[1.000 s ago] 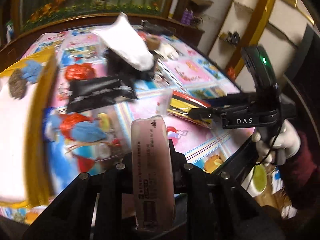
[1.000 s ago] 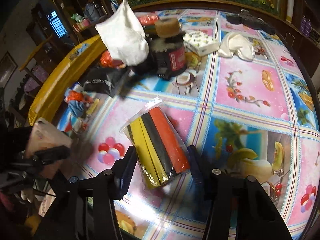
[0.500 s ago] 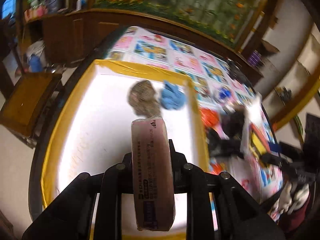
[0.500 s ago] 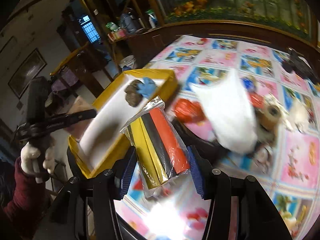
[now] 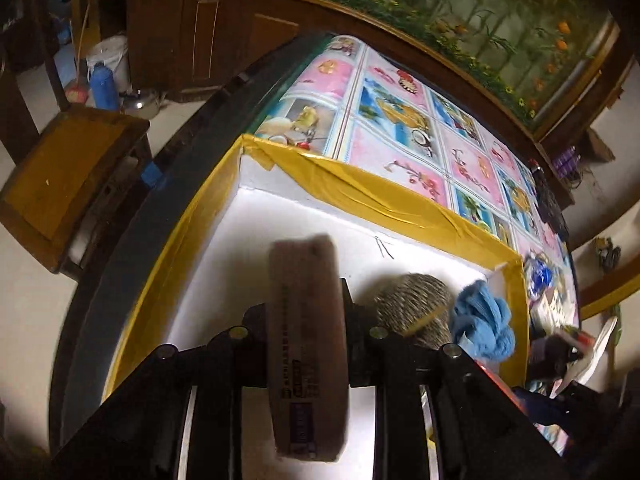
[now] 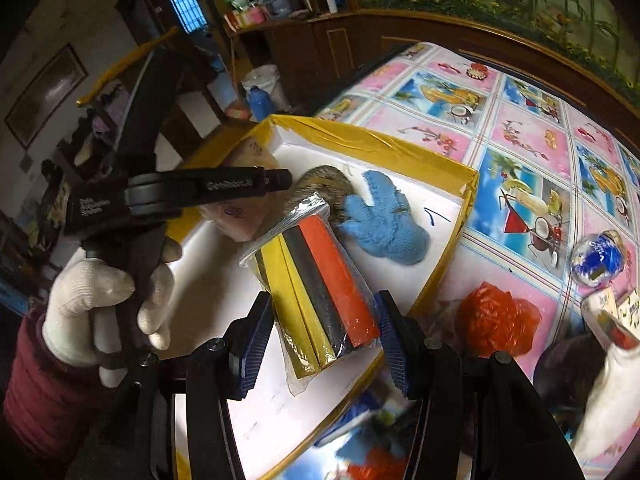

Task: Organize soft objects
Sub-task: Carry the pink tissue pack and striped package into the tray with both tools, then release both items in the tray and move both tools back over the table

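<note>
My left gripper (image 5: 306,320) is shut on a pink tissue pack (image 5: 306,344) and holds it over the white inside of the yellow-rimmed box (image 5: 360,188). A grey-brown knit ball (image 5: 412,304) and a blue glove (image 5: 484,320) lie in the box's far corner. My right gripper (image 6: 320,324) is shut on a clear bag of yellow, black and red sponge strips (image 6: 320,288), held over the same box (image 6: 380,140). In the right wrist view the left gripper (image 6: 276,180) with the tissue pack (image 6: 248,216) sits beside the knit ball (image 6: 320,180) and glove (image 6: 384,220).
The box stands at the edge of a table with a colourful fruit-print cloth (image 6: 520,140). A red plastic bag (image 6: 496,320), a blue-white ball (image 6: 598,260) and other clutter lie right of the box. A wooden stool (image 5: 68,168) stands beyond the table edge.
Both grippers have swung from the cluttered table middle to over the box, each still holding its object. The left gripper has come lower and closer to the box floor.
</note>
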Demonstrator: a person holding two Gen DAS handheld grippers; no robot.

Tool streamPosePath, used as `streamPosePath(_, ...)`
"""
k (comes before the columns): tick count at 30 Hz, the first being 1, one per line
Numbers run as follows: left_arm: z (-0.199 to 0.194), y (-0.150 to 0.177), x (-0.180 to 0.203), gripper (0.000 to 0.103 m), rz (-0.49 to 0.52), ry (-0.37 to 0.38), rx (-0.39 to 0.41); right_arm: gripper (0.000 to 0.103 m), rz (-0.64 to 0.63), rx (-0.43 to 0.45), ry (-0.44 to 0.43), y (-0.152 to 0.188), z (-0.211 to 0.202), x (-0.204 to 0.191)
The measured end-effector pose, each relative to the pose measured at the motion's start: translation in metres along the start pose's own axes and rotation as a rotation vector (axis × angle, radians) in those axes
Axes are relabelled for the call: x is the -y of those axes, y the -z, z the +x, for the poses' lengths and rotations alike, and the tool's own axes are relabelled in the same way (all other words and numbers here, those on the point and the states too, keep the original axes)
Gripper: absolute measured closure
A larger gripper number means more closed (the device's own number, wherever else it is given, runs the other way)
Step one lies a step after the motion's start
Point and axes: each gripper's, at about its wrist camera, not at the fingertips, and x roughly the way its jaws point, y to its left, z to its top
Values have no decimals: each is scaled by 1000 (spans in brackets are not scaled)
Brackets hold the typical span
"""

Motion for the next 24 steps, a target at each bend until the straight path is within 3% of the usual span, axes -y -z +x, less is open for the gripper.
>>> streamPosePath(5, -16, -2, -12, 49, -51, 131, 43, 46, -39, 1, 72, -18, 22, -17)
streamPosePath(8, -37, 0, -14, 49, -71, 173, 86, 28, -22, 12, 50, -16, 20, -20)
streamPosePath(10, -50, 2, -15, 49, -87, 179, 105, 23, -8, 24, 30, -13, 11, -19)
streamPosePath(16, -88, 22, 2, 49, -85, 206, 131, 22, 18, 110, 7, 8, -24, -7)
streamPosePath(24, -124, 92, 68, 45, 71, 305, 116, 14, 115, 204, -1, 75, -93, 40)
